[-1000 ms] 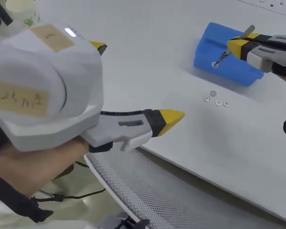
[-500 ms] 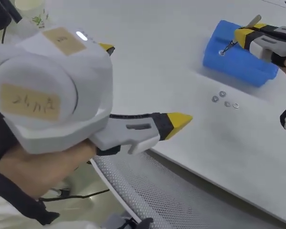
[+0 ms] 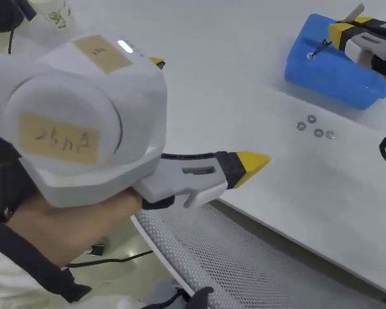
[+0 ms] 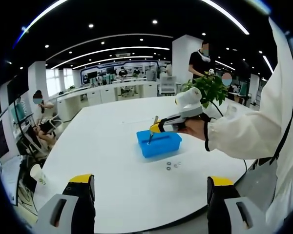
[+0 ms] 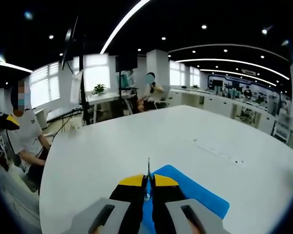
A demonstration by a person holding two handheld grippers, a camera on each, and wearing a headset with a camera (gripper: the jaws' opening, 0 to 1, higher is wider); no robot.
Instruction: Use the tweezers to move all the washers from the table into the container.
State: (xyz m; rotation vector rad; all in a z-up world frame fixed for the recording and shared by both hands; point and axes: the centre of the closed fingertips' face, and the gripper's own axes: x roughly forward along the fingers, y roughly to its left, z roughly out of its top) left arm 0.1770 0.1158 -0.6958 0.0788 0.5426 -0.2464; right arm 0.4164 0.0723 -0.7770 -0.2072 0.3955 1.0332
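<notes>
My right gripper (image 3: 345,31) is shut on thin metal tweezers (image 3: 318,49), whose tip hangs over the left part of the blue container (image 3: 338,80). A small grey speck sits at the tip; I cannot tell if it is a washer. Several small washers (image 3: 315,127) lie on the white table (image 3: 244,77) just in front of the container. My left gripper (image 3: 204,112) is open near the table's front edge, holding nothing. The left gripper view shows the container (image 4: 158,144), the washers (image 4: 172,165) and the right gripper (image 4: 162,126) beyond its own spread jaws. In the right gripper view the tweezers (image 5: 148,170) stick out over the container (image 5: 190,192).
A grey mesh chair (image 3: 206,257) sits below the table's front edge. A potted plant (image 4: 210,87) stands beyond the container and a paper cup (image 4: 37,173) is at the far left. People sit and stand at desks around the room.
The head camera has shifted, so everything sits further right and up in the picture. The tweezers' tip stays over the left part of the container. The left gripper stays open.
</notes>
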